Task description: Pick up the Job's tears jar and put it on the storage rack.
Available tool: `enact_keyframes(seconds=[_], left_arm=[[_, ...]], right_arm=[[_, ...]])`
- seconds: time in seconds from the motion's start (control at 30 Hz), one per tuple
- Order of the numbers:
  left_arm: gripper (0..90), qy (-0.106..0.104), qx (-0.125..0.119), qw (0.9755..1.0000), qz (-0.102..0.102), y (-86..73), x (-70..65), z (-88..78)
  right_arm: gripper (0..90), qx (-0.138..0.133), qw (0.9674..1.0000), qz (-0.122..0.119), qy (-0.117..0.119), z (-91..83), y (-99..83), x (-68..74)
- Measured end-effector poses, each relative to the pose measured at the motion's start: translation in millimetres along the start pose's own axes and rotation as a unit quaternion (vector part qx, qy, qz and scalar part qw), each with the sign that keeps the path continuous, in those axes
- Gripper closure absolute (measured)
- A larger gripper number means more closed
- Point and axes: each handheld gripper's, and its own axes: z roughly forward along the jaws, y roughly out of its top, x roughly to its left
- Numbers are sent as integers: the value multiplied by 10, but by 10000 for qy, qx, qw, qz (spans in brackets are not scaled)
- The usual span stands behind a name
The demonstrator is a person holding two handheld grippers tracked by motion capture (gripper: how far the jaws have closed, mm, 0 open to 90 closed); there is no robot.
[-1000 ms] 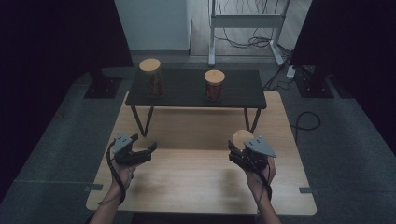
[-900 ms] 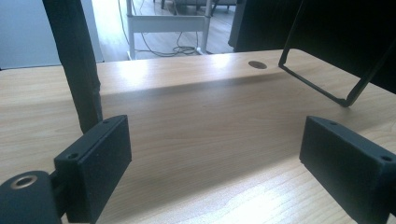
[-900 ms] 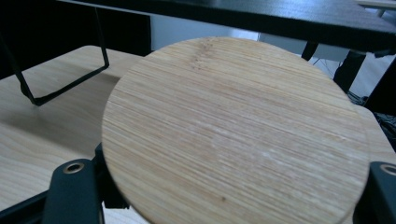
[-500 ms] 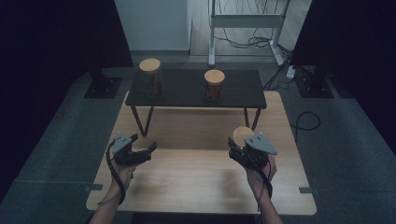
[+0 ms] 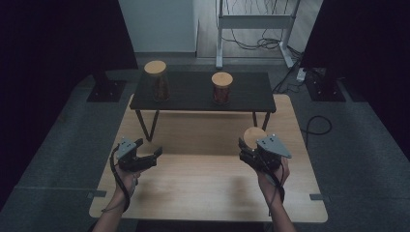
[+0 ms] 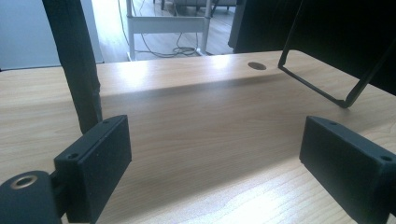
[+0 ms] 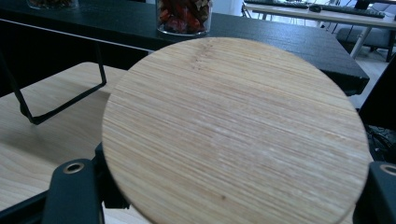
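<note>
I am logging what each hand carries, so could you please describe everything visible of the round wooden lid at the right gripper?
The wooden lid is a flat round disc of pale, bamboo-like wood with fine straight grain running across its face. It sits between the jaws of the right gripper, which is closed on it, and is held above the light wooden table, in front of the black shelf. Whether a jar hangs below it cannot be seen.

Two black grippers are seen: the left gripper (image 5: 153,155) with blocky rectangular pads (image 6: 97,163) (a brass-ringed screw hole beside them), the right gripper (image 5: 247,146) topped by a grey three-cornered plate; black cables are trailed along bare forearms
</note>
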Motion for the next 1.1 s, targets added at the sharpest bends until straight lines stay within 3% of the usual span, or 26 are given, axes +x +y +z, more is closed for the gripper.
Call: enact_keyframes(seconds=[1.1], left_arm=[[86,10,-18,10000,-16,3,7,-14]], right_arm=[[252,-105,9999,-11,-107,1,166,-28]])
